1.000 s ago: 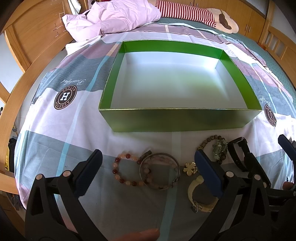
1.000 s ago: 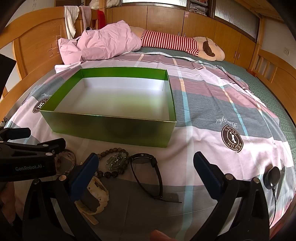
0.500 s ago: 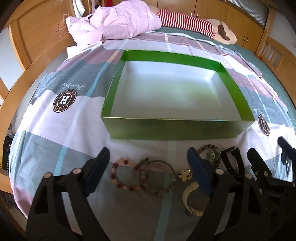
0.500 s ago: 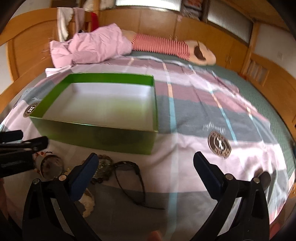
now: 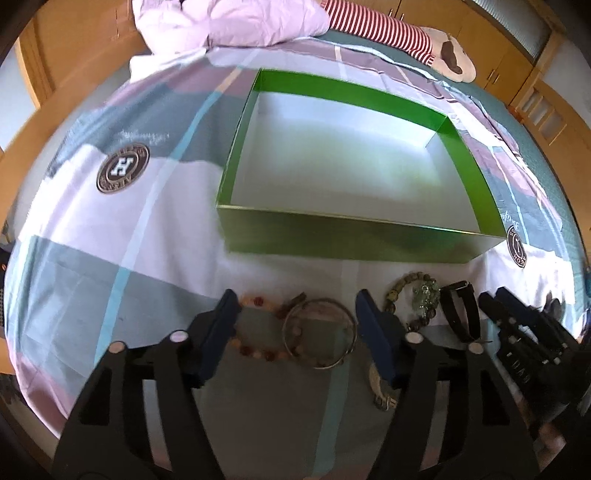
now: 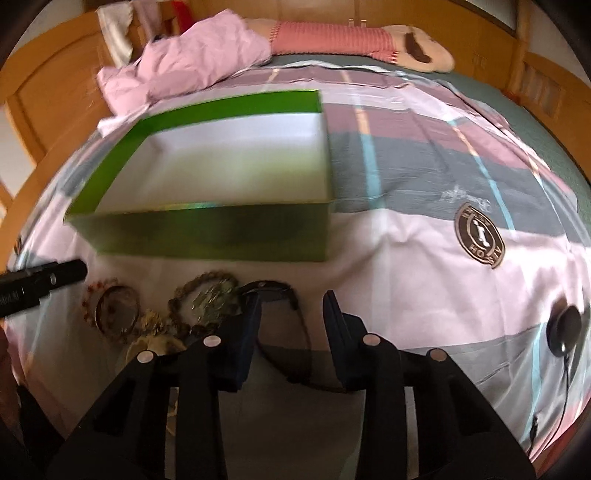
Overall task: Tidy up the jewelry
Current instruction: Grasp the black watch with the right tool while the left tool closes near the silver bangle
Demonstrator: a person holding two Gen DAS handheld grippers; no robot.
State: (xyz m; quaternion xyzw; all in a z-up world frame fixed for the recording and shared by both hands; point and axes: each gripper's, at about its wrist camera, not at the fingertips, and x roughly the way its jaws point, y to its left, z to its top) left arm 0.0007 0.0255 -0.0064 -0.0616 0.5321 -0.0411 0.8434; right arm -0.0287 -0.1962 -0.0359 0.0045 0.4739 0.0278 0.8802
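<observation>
Wooden bed rails frame a bed [image 5: 122,229] covered in a patchwork sheet, with a pink blanket [image 5: 229,18] at its head. On the sheet sits a green box [image 5: 351,242], open and white inside. Along its near wall lies the jewelry, left to right: a pink bead bracelet [image 5: 255,345] overlapping a metal bangle [image 5: 319,338], a cream watch [image 5: 376,384], a dark bead bracelet [image 5: 400,291] with a green charm [image 5: 424,299], and a black watch [image 5: 460,314]. The left gripper [image 5: 295,332] has its fingers apart and closing around the bangle and pink beads, not yet pressing. The right gripper [image 6: 290,332] is closing with the black watch strap between its fingers, apparently not yet gripped. A small black disc [image 6: 563,330] lies far right.
</observation>
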